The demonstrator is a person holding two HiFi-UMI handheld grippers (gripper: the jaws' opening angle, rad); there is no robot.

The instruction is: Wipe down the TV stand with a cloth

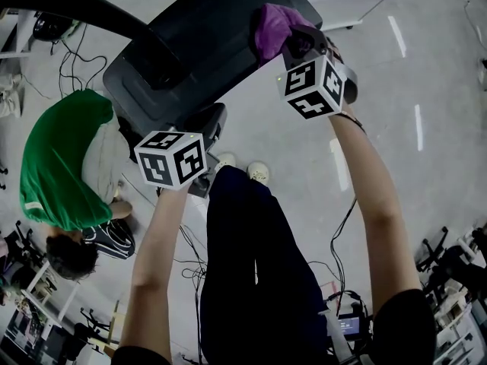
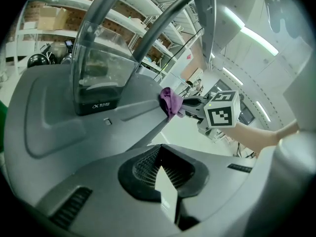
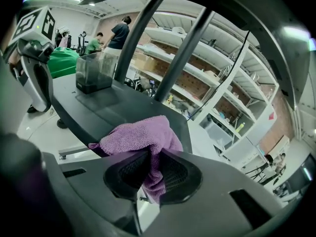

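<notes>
- The right gripper [image 3: 150, 167] is clamped on a fold of the purple cloth [image 3: 138, 137], which sits bunched on the outer edge of the TV stand [image 3: 108, 107], part of it hanging off the dark base; a stroke along that edge could run the bunch off the rim and leave the flat surface unwiped
- Only a narrow pinch of cloth sits between the jaws, so dragging against the base could pull it free and drop it to the floor
- With the cloth balled up, little of it touches the stand; pressing harder to make up for that may bring the bare jaw tips against the base and scuff it
- The dark box [image 3: 94, 73] stands further in on the base beside the two poles [image 3: 182, 58]; a long sweep toward that end could knock or shift the box, and the poles block a straight pass
- The left gripper [image 2: 160, 174] has its jaws drawn together on nothing and hangs just off the base's opposite edge, so it gives the stand no bracing; a firm push may roll or turn the stand
- A person in green [image 1: 61, 162] crouches on the floor near the stand, and a moving stand or a wide swing could reach them
</notes>
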